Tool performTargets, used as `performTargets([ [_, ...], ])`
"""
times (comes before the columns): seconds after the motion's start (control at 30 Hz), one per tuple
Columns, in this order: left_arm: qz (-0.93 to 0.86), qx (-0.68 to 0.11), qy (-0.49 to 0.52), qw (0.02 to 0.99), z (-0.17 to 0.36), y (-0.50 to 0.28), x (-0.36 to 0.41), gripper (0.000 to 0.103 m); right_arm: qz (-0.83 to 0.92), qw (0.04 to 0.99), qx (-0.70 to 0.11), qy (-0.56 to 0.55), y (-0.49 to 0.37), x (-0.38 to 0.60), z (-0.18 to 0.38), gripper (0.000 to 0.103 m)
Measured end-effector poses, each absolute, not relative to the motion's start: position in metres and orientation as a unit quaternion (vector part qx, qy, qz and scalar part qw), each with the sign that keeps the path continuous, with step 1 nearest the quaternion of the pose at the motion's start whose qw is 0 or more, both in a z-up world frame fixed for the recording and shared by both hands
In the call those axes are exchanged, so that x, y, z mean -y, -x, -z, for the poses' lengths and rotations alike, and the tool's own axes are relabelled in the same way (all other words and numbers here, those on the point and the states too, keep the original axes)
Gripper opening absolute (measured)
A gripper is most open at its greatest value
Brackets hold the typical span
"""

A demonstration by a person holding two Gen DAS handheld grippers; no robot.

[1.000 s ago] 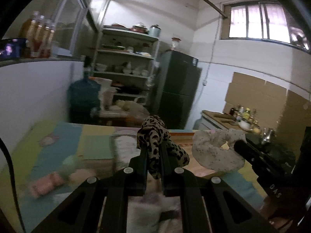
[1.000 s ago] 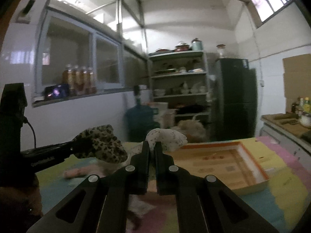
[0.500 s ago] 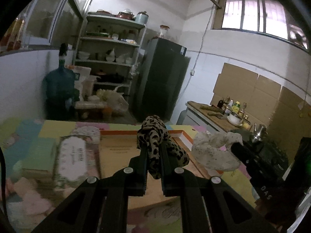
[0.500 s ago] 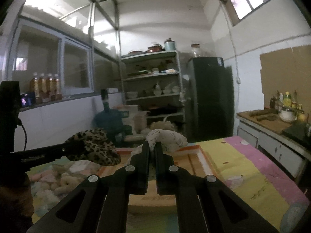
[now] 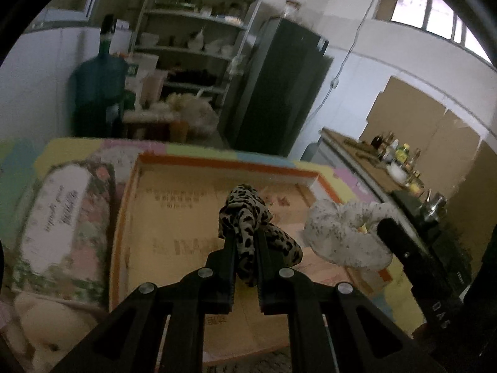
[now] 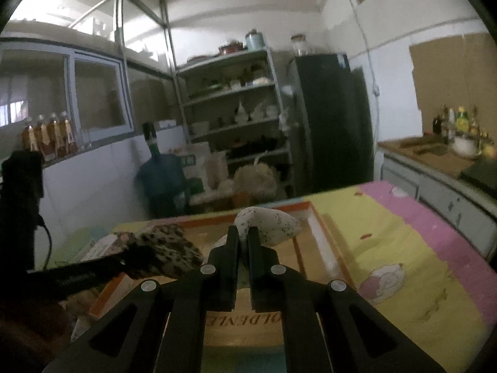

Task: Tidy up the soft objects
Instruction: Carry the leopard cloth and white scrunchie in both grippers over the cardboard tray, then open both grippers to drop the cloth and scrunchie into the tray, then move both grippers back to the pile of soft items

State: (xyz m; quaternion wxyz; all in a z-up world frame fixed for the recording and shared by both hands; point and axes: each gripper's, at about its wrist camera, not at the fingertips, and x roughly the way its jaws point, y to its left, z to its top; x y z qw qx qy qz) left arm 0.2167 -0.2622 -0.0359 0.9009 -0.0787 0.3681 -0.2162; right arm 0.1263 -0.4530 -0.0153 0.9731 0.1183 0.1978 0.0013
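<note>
The leopard-print scrunchie point(image 5: 245, 217) is pinched in the closed left gripper point(image 5: 244, 239), hanging over the cardboard tray point(image 5: 174, 217), probably for dropping there. Beside it, over the tray's right edge, the closed right gripper point(image 6: 243, 236) pinches the speckled white scrunchie point(image 6: 273, 222). The tray's printing is blurred; "OLDENLE" reads upside down on its near wall

Cardboard tray point(image 5: 174, 217) lies on table mat point(image 6: 403, 242), open side up. Flat printed packet point(image 5: 62, 217) just left of tray, touching its left wall. Plush item point(image 5: 40, 320) in front of packet. Left gripper point(image 5: 245, 236) with patterned scrunchie point(image 5: 245, 214) over tray middle; right gripper point(image 6: 243, 233) with speckled scrunchie point(image 6: 270, 220) over tray's right part. Shelf unit point(image 6: 230, 99) and fridge point(image 6: 332, 118) behind table, fridge to the right; water jug point(image 5: 99, 87) left of shelves; counter point(image 6: 435, 158) along right wall.
</note>
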Motion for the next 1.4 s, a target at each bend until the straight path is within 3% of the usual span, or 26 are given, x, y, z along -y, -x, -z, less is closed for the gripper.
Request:
performTargets([
  [0.27,0.194,-0.418,0.054,0.886,0.064,-0.227,0.275,0.011,-0.007,0.956,-0.257,-0.138,-0.150,0.463,0.034,0.008],
  [0.33,0.190,-0.419,0.052,0.887,0.066,-0.226,0.275,0.016,-0.004,0.955,-0.261,-0.144,-0.151,0.464,0.035,0.011],
  [0.37,0.190,-0.417,0.051,0.887,0.066,-0.224,0.275,0.023,-0.004,0.954,-0.262,-0.147,-0.151,0.465,0.036,0.012],
  [0.43,0.191,-0.413,0.050,0.889,0.063,-0.222,0.275,0.038,-0.003,0.953,-0.264,-0.151,-0.149,0.466,0.036,0.034],
  [0.5,0.188,-0.411,0.049,0.890,0.059,-0.220,0.276,0.057,0.002,0.952,-0.265,-0.151,-0.148,0.465,0.035,0.044],
  [0.83,0.183,-0.366,0.059,0.911,0.029,-0.200,0.259,0.068,0.020,0.961,-0.235,-0.144,-0.133,0.462,0.027,0.062],
  [1.0,0.190,-0.288,0.075,0.936,0.001,-0.177,0.238,0.093,0.040,0.966,-0.212,-0.143,-0.121,0.459,0.018,0.070],
  [1.1,0.196,-0.253,0.102,0.942,-0.014,-0.161,0.219,0.093,0.041,0.971,-0.189,-0.143,-0.107,0.452,0.008,0.074],
  [1.4,0.118,-0.187,0.083,0.972,-0.041,-0.125,0.135,0.093,0.015,0.983,-0.141,-0.121,-0.069,0.398,-0.023,0.076],
])
